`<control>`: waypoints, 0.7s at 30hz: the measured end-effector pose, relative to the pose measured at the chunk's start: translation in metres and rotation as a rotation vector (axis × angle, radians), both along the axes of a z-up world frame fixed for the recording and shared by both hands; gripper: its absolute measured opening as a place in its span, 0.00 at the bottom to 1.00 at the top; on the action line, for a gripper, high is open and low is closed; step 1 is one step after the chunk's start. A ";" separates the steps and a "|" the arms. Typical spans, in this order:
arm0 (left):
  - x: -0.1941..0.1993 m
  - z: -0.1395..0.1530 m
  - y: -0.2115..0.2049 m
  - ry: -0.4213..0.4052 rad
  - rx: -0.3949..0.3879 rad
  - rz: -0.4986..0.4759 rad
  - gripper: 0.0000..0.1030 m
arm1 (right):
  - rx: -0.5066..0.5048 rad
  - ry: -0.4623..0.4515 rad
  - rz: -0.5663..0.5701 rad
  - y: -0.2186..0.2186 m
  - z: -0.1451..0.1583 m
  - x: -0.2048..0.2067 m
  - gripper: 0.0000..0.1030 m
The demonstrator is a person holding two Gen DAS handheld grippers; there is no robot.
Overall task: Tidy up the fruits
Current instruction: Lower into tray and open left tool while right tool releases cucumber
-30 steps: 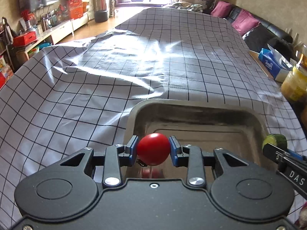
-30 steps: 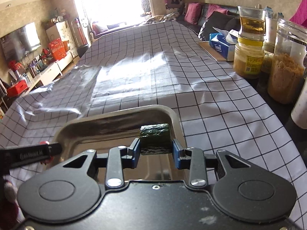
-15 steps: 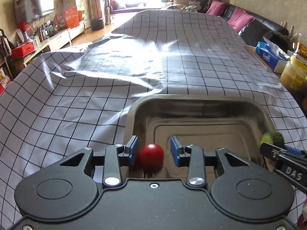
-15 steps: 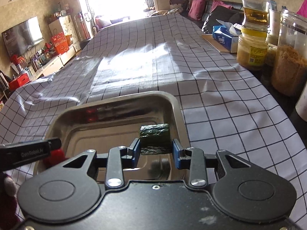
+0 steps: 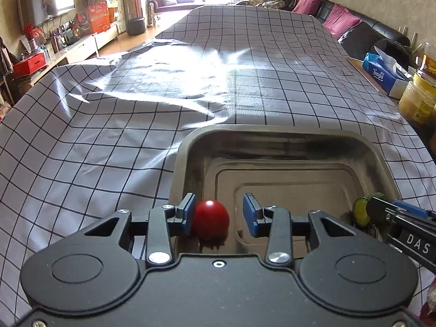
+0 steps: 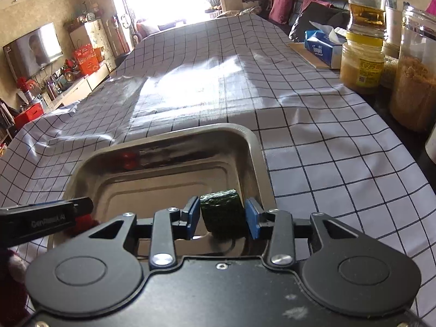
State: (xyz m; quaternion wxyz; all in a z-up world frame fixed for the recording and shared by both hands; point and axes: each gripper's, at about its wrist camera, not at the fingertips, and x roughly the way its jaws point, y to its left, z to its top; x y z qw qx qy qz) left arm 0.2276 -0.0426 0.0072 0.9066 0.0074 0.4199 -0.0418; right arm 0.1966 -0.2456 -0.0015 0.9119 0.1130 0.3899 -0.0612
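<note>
Tray: a metal tray (image 5: 272, 136) sits on the checked cloth of the worktop (image 5: 136, 136), in the lower middle of both wrist views; its floor is bare apart from the two pieces coming in.
Tomato: a small red tomato (image 5: 211, 222) lies low in the tray's near left corner, between the blue pads and close against the left one, with a clear gap to the right pad.
Left tool: the left tool (image 5: 219, 214) stands part-way apart and grips nothing; I judge the tomato delivered.
Cucumber: a dark green cucumber chunk (image 6: 222, 216) sits between the pads of the right tool (image 6: 222, 216), over the tray's near right corner.
Right tool: its jaws are opening; a sliver of gap shows at the left pad, and at the right pad I cannot tell whether there is contact.
Done so far: one piece in the tray, a second being let go above it.
Left to do: pull both tools back clear of the tray; no other loose fruit shows on the cloth in these views.
Bystanders: jars (image 6: 359, 65) and a tissue box (image 6: 323, 46) at the right edge, well apart from the tray.
</note>
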 end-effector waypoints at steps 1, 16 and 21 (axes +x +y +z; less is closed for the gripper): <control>0.000 0.000 0.000 0.001 -0.001 0.000 0.47 | -0.004 -0.002 0.001 0.000 0.000 0.000 0.39; 0.002 -0.003 0.001 0.003 0.003 0.012 0.47 | -0.009 -0.055 -0.032 -0.003 0.005 -0.006 0.39; 0.000 0.001 0.003 -0.011 -0.011 0.005 0.47 | -0.003 -0.077 -0.034 -0.004 0.009 -0.008 0.39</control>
